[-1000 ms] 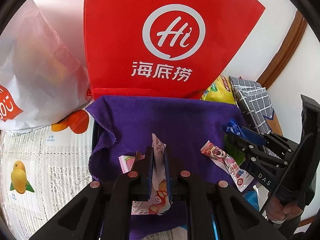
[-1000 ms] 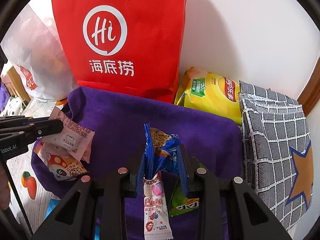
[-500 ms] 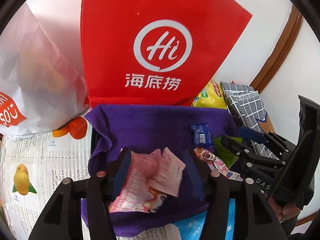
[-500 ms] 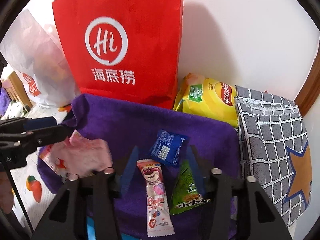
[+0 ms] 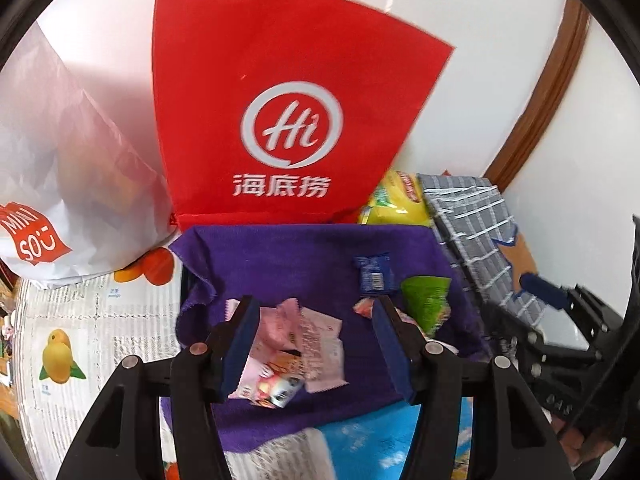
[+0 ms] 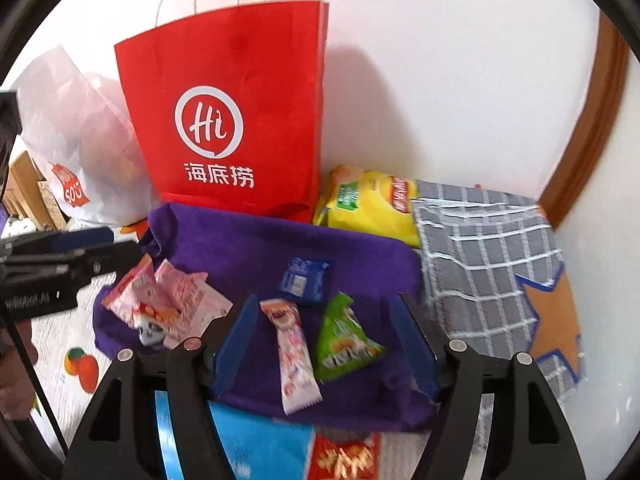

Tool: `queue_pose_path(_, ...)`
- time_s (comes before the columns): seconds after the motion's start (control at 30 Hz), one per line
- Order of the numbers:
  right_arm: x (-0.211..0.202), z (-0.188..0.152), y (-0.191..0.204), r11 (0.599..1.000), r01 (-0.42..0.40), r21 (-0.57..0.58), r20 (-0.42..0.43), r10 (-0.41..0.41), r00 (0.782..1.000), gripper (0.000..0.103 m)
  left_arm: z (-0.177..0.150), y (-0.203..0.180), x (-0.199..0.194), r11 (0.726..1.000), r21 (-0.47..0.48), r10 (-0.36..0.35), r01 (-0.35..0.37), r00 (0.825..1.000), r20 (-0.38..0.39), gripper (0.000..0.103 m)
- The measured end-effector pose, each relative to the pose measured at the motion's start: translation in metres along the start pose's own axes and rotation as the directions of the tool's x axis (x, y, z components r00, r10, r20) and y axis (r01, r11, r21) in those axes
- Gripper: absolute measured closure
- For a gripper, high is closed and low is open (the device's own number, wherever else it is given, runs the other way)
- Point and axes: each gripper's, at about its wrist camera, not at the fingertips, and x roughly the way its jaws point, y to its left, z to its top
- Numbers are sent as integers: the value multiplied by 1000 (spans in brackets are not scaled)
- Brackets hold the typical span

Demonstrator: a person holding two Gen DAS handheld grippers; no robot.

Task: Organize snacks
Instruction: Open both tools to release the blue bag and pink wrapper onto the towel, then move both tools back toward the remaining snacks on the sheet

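1. My left gripper (image 5: pixel 314 344) has its jaws wide apart and holds nothing; the pink wrappers (image 5: pixel 296 344) lie in a loose heap on the purple cloth (image 5: pixel 288 256) right between its fingers.
2. My right gripper (image 6: pixel 326 344) is spread open too, empty. The long pink bar (image 6: pixel 294 356) and the green triangular pack (image 6: pixel 342 342) lie flat on the cloth between its fingers, with the small blue packet (image 6: pixel 304 282) just ahead of them.
3. So I judge two groups are laid out: pink sweets under the left gripper, mixed pieces under the right.
4. Left to do, as I read it: the yellow chip bag (image 6: pixel 368 204) sits off the cloth, ahead of the right gripper beside the red paper bag (image 6: pixel 228 120), and a red packet (image 6: pixel 344 458) and a blue one (image 6: pixel 260 444) lie below the cloth's near edge.
5. Whether those count as snacks to sort, I cannot tell.
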Motion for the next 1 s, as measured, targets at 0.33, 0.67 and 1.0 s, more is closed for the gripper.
queue_pose_path(0.33,-65,-45,-15,997,31,71,0,-31,1000,17,-14,-43,-55,996,79,-42,36,996,75,41)
queue_pose_path(0.67,-117,-89,-31,991,-4,135,81,-7,997,14,-63,-57,-93,995,101,-15,6,996,93,41)
queue_pose_path(1.0,-122,-129,-34,993,-60,105,73,52,996,14,-116,-49,-114,998,53,26,-31,995,95,41)
